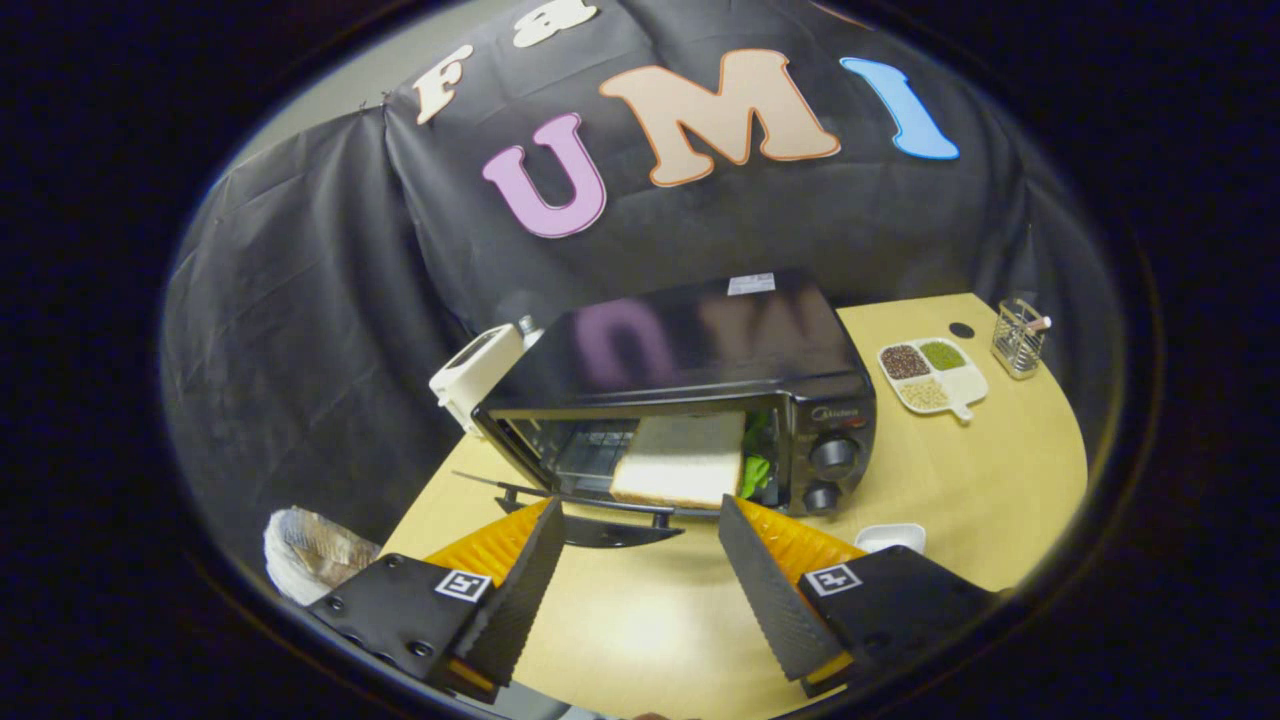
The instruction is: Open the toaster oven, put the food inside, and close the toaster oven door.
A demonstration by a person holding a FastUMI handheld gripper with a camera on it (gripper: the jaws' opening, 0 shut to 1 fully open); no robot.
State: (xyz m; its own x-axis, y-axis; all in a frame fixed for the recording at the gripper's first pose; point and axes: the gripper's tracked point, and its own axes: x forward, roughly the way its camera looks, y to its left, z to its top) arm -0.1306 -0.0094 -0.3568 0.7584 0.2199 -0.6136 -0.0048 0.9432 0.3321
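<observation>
- Table (1000, 480): light wood top w/ a rounded edge, black cloth wall behind it.
- Toaster oven (700, 370): black, glossy top, sits mid-table just beyond the fingers. Two knobs (833, 456) stacked on its front right panel.
- Oven door (590, 510): dropped open, lying about flat toward the gripper, handle bar at its near edge, just ahead of the fingertips.
- Gripper (640, 520): fingers spread wide, nothing btwn them but bare tabletop; holding nothing. Tips sit close to the door's front edge, can't tell if touching.
- Sandwich (682, 458): pale bread slab inside the oven cavity, right of centre on the rack, green leaf poking out its right side next to the knob panel.
- White appliance (478, 370): boxy, tilted, tucked against the oven's back left corner.
- Crumpled wrapper/bag (310, 550): off the left finger, at the table's near left edge.
- Divided white tray (930, 375): right of the oven, well apart, compartments w/ dark, green and pale grains.
- Wire holder (1018, 338): small, beyond the tray near the far right edge.
- Small white dish (890, 536): just past the right finger, in front of the oven's right corner.
</observation>
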